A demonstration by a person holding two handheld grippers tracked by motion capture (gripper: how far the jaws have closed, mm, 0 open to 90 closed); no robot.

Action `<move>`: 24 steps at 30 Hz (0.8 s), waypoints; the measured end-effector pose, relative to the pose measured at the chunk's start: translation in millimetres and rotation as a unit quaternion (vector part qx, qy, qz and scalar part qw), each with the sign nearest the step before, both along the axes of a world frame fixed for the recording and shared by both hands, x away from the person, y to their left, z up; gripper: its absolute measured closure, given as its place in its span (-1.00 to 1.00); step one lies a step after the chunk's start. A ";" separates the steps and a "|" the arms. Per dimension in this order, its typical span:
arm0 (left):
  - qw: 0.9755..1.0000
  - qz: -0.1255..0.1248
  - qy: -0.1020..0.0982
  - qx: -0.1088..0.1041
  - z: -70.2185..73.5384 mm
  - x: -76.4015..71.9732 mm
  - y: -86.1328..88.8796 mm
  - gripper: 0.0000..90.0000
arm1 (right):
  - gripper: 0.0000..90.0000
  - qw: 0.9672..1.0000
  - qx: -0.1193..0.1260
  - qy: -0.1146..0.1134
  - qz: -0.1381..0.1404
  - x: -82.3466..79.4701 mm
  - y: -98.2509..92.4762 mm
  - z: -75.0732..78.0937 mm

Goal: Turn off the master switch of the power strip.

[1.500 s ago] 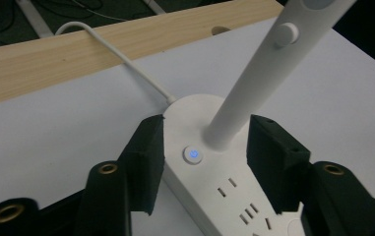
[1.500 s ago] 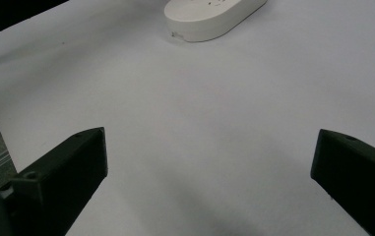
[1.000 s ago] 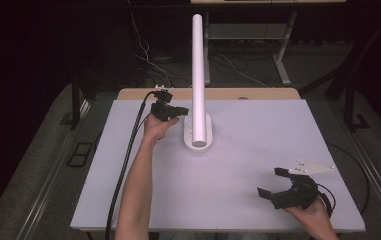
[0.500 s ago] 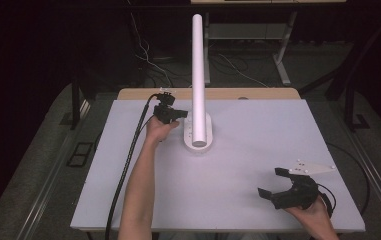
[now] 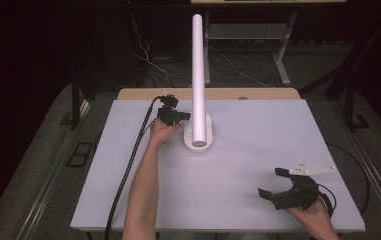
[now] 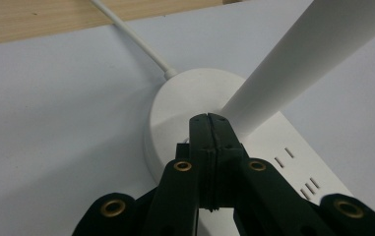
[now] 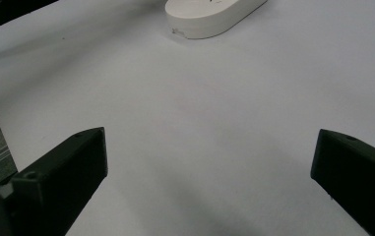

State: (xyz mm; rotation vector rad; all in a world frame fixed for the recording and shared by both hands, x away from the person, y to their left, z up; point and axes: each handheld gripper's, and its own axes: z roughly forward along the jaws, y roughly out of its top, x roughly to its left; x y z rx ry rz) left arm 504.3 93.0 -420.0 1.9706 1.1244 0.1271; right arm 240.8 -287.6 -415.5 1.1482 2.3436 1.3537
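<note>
My left tool (image 6: 208,118) is pressed together, empty, at the lamp base (image 6: 175,105) — its white post (image 6: 293,64) rises just beyond; my right tool (image 5: 284,186) rests spread, well apart.

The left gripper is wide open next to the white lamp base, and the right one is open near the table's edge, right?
Not quite. The left gripper is shut, its jaws pressed together with nothing between them, as the left gripper view shows. It is by the lamp base, and the right gripper is open near the table's edge.
</note>
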 end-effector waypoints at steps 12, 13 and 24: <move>0.999 0.020 0.019 -0.016 -8.1 2.7 -2.4 1.00 | -1.00 1.000 -0.003 -0.001 0.002 -0.1 0.1 -0.1; 0.999 0.027 0.022 -0.019 -9.4 2.5 -3.3 1.00 | -1.00 1.000 -0.004 -0.001 0.002 -0.1 0.1 -0.1; 0.998 0.055 0.011 -0.019 -11.7 -3.6 -4.2 1.00 | -1.00 1.000 -0.006 -0.005 0.003 -0.5 -1.2 0.8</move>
